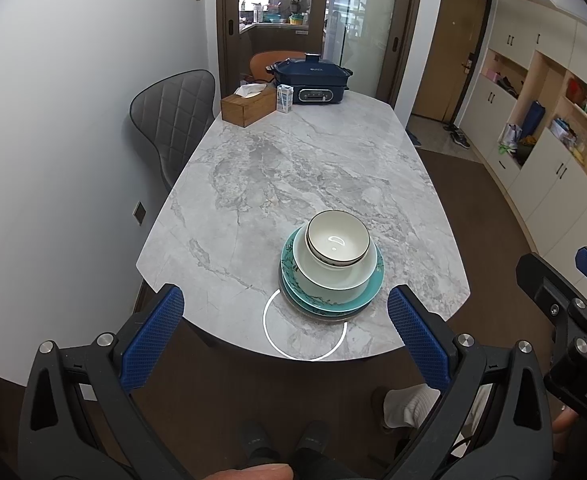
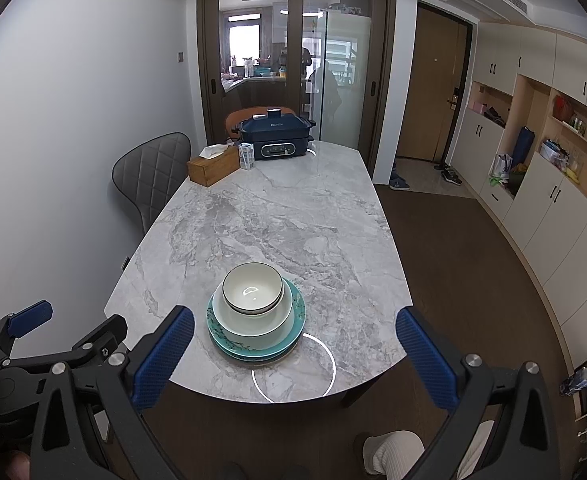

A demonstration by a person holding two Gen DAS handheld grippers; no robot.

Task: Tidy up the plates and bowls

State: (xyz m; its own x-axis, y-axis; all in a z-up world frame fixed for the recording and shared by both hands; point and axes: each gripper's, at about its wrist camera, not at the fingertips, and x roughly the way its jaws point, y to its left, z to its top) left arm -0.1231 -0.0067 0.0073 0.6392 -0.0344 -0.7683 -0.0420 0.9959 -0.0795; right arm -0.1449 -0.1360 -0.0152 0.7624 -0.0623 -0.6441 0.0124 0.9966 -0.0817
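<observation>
While stacked bowls (image 1: pixel 335 256) top plates (image 1: pixel 325 300), both tools (image 1: pixel 285 336) (image 2: pixel 295 354) released, empty.

Marble table (image 1: pixel 293 168) bearing stacked dishes (image 1: pixel 332 272), apparently

Black tongs (image 1: pixel 285 332), blue textured pads (image 1: pixel 153 344), silver screws.

Bare marble table (image 1: pixel 293 168) stretches behind the dish stack (image 1: pixel 332 268); only the tissue box (image 1: pixel 248 109), carton (image 1: pixel 284 98) and cooker (image 1: pixel 312 79) crowd the far end.
</observation>
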